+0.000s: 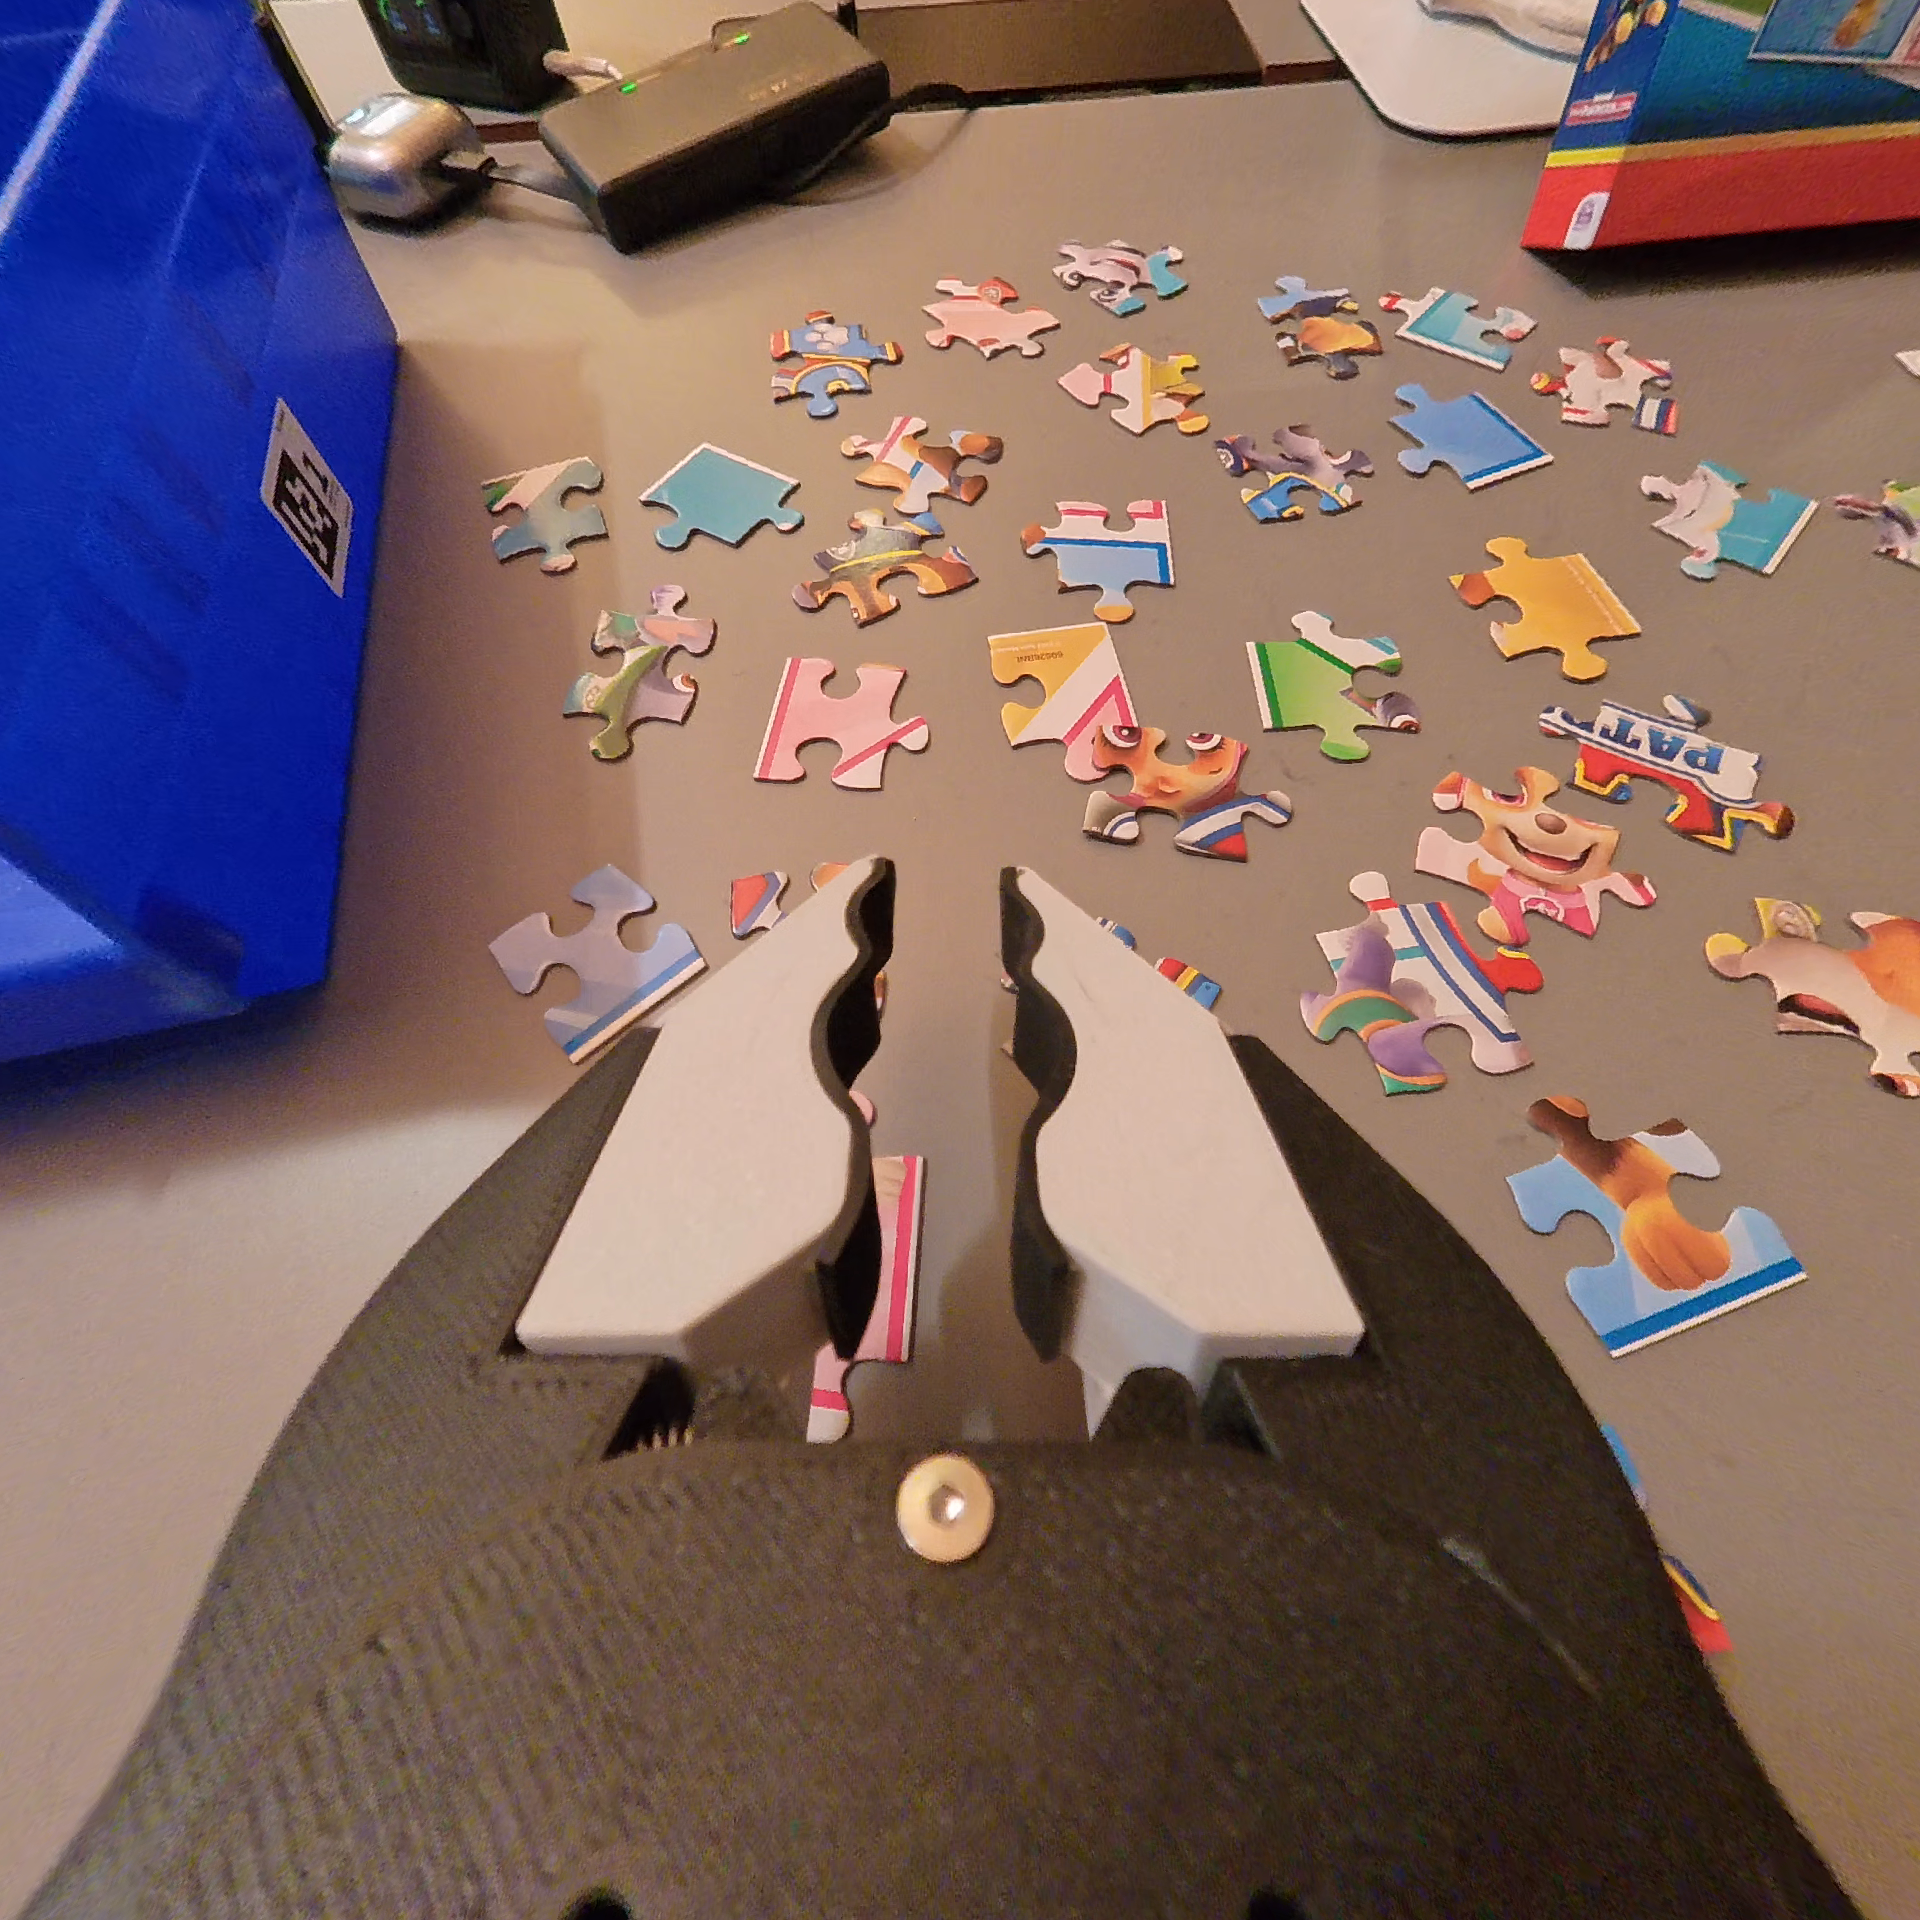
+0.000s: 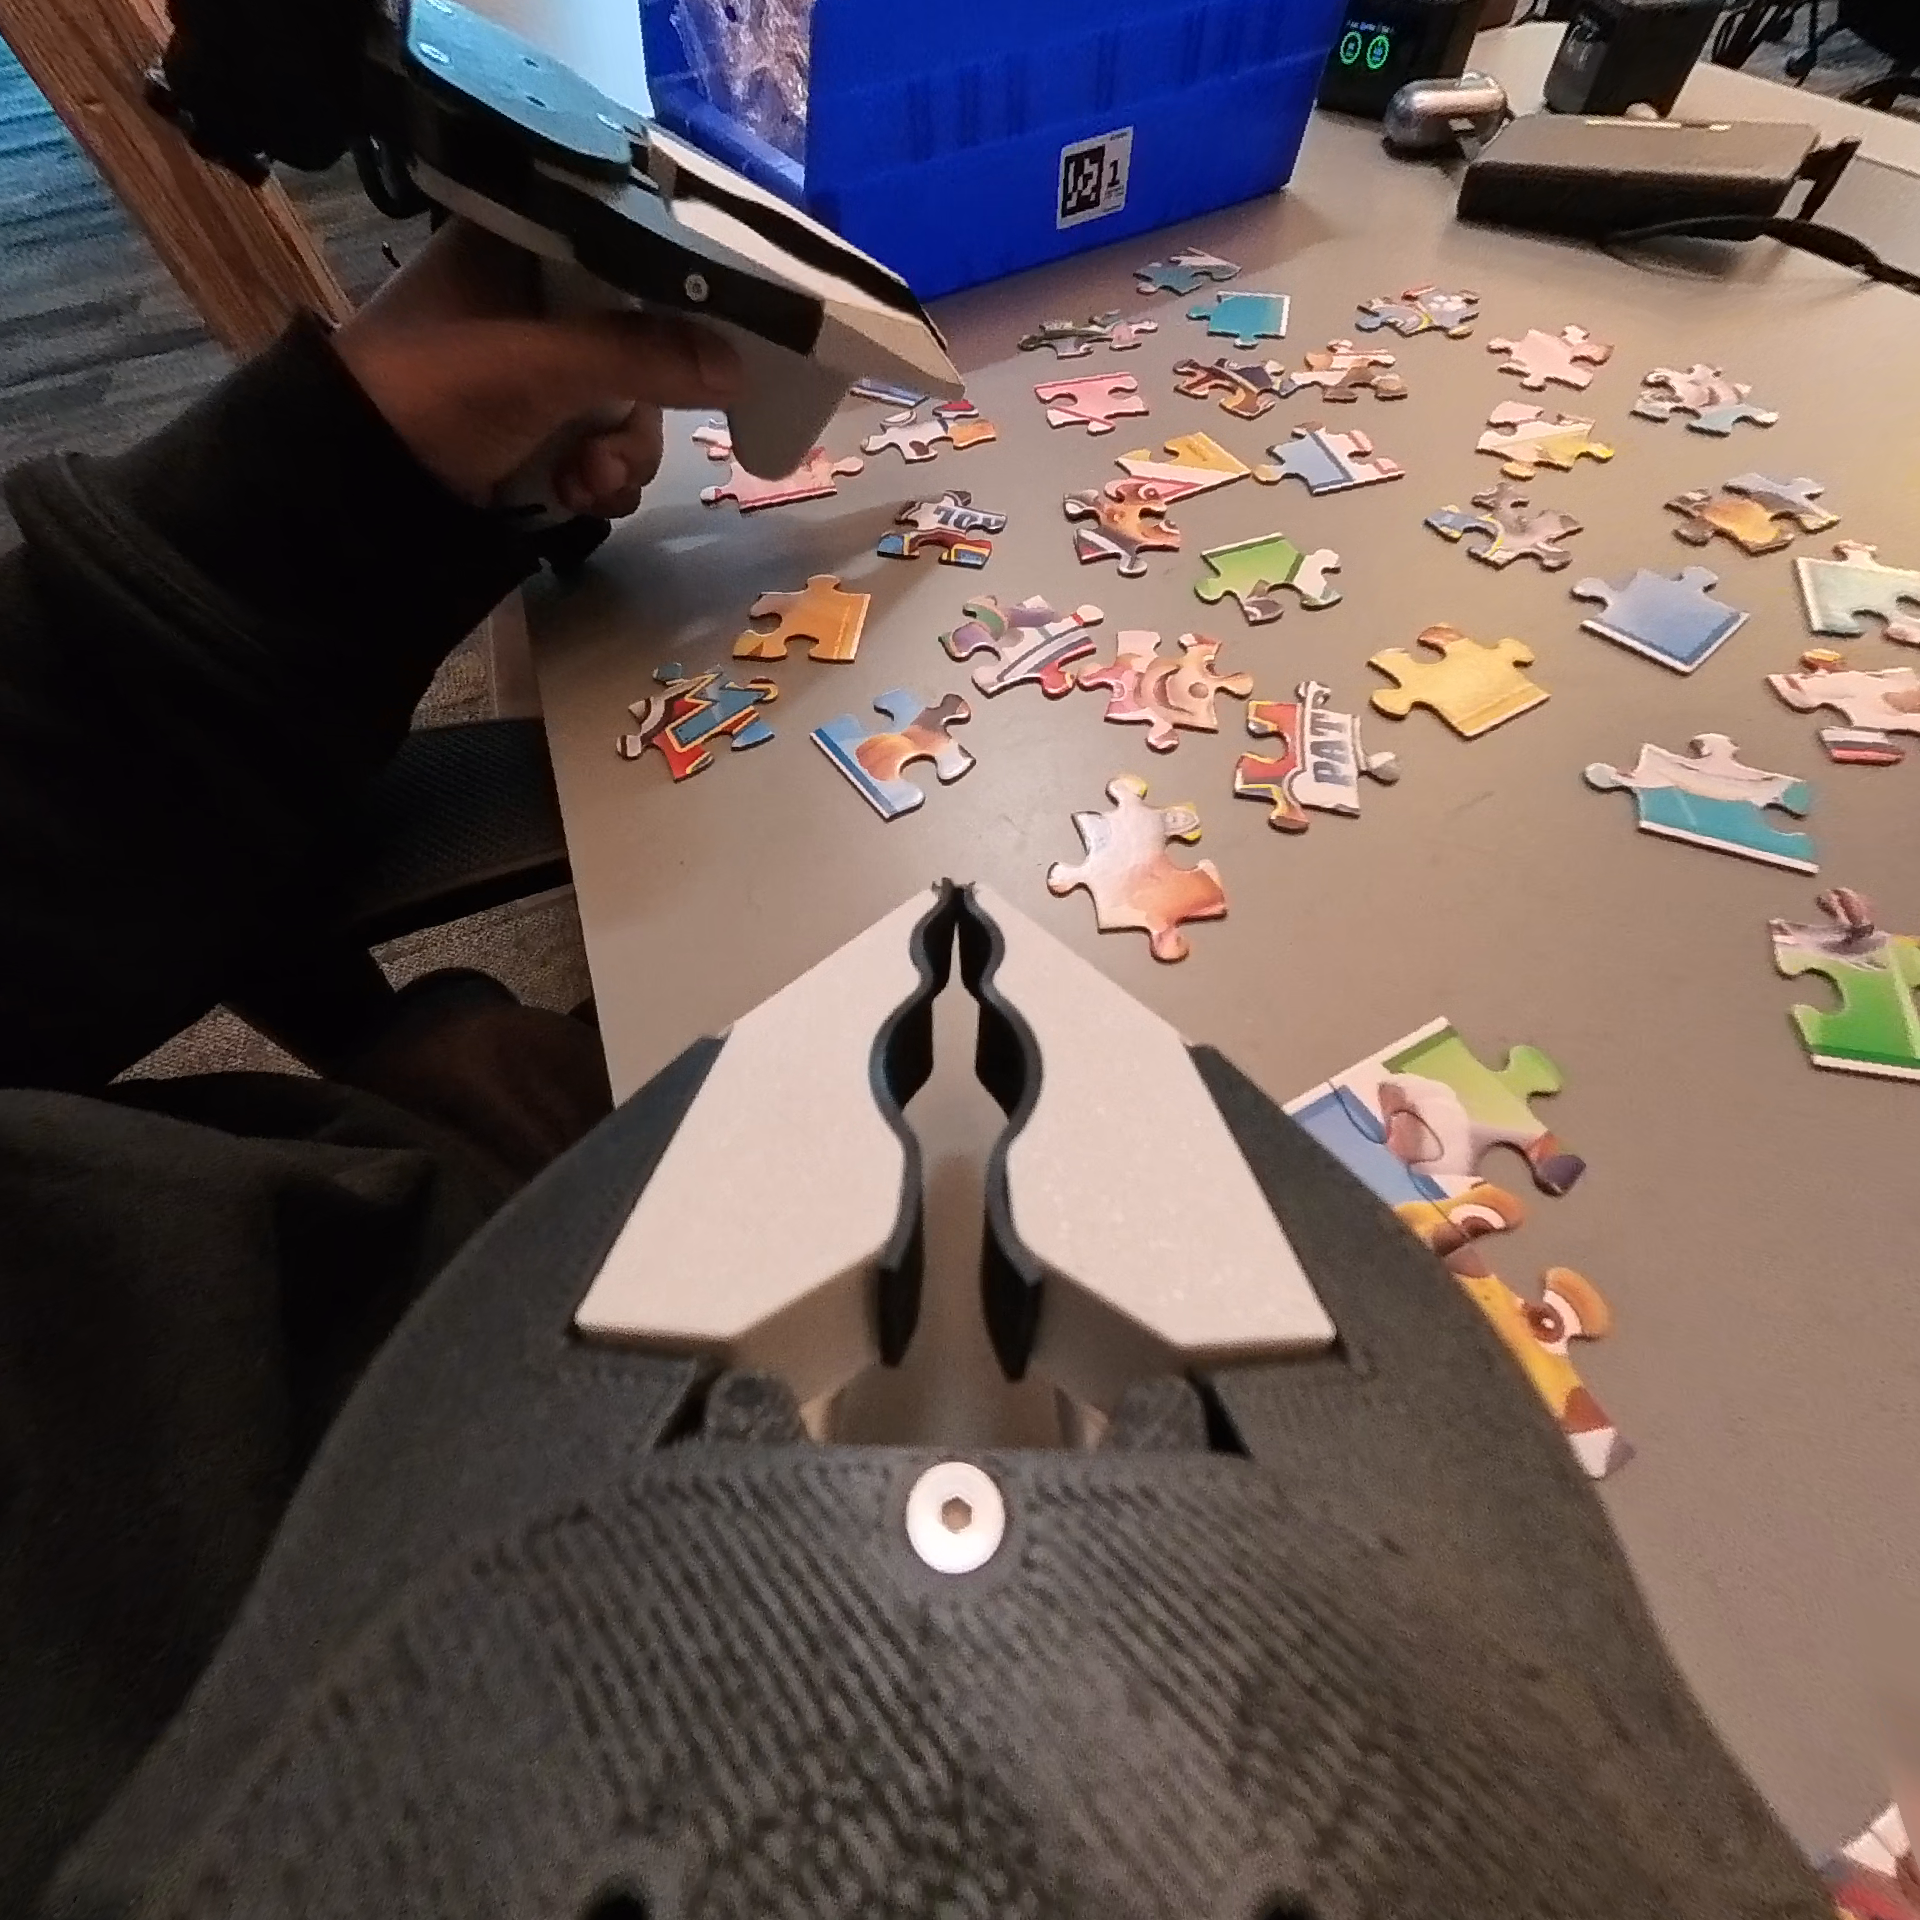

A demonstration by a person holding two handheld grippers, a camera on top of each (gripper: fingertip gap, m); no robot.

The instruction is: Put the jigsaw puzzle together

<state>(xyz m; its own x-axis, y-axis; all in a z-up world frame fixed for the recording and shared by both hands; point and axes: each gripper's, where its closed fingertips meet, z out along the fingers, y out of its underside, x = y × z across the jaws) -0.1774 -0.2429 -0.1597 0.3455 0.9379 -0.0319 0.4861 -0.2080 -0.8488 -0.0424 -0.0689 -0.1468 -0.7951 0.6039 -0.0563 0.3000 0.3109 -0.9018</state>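
Puzzle pieces (image 1: 1110,551): loose, spread over grey bench (image 1: 1039,166)
Left hand-held gripper (image 1: 945,883): jaws apart, grasping nothing, above pink-striped piece (image 1: 894,1247)
Right hand-held gripper (image 2: 958,891): clenched, tips meeting, nothing between; near white-orange piece (image 2: 1143,868)
Blue bin (image 1: 156,520): left on bench

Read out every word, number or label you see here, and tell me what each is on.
I don't read writing out; here is what bears it.
White sticker on the blue bin: a square code and a digit.
Red and blue puzzle piece: large letters.
Yellow, white and pink puzzle piece: tiny print.
Puzzle box: a logo, blurred.
Black adapter: faint marks, too small.
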